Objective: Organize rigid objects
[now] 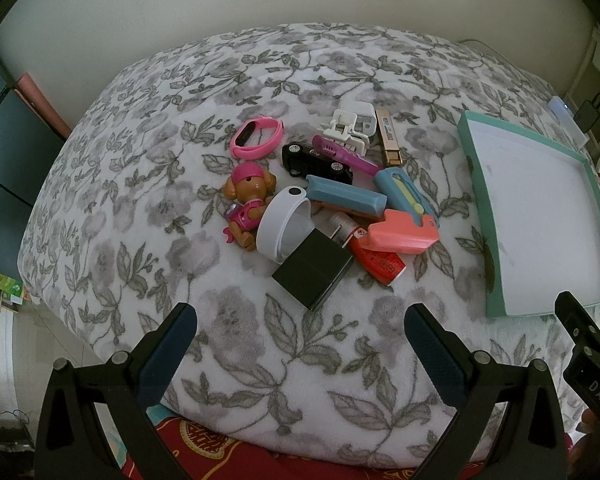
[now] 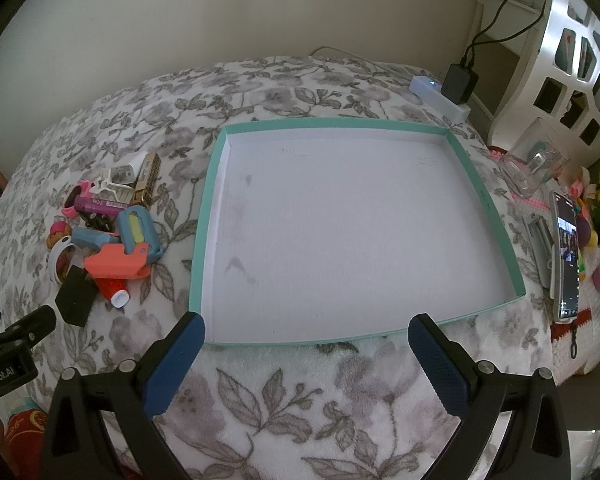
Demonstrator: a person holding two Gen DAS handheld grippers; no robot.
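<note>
Several small hard objects lie heaped on the floral blanket (image 1: 260,360), just left of an empty teal-rimmed tray (image 2: 204,216), which holds nothing yet. Both tools are released: the left tool (image 1: 300,332) hovers with its jaws spread wide just short of the heap, and the right tool (image 2: 306,336) hangs equally wide over the tray's near rim, grasping nothing.

Nearest the left tool is the black charger block (image 1: 314,270), probably the easiest start: stiff, boxy, flat-sided, likely light, so a pinch across its two broad faces should hold. The white ring (image 1: 282,226) leans against it, and looks smooth and rounded, so it may slip unless taken across its band. The coral case (image 1: 400,236) and blue case (image 1: 346,196) overlap and rest on the red tube (image 1: 380,262); lifting one could shift the others. The toy dog (image 1: 248,204) is lumpy; its body looks the safest hold. The blanket is soft, so pressing down will sink things rather than steady them
</note>
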